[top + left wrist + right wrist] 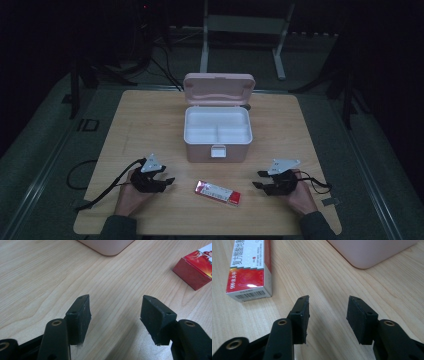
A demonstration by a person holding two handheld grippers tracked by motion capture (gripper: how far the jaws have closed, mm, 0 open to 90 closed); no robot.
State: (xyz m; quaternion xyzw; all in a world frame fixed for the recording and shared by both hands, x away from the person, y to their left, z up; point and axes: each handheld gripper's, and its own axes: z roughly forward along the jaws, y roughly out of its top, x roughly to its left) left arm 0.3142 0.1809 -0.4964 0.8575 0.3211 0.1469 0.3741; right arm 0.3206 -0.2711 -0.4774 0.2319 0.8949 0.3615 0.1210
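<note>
Left tongs (115, 315), right tongs (328, 315): agape, empty | medicine box (218, 193): flat (long axis left-right, slightly askew)

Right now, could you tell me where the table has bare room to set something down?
The table is bare left and right of the pink box, out to both edges. The near strip is crowded: left gripper, red carton, right gripper, all apart.
</note>
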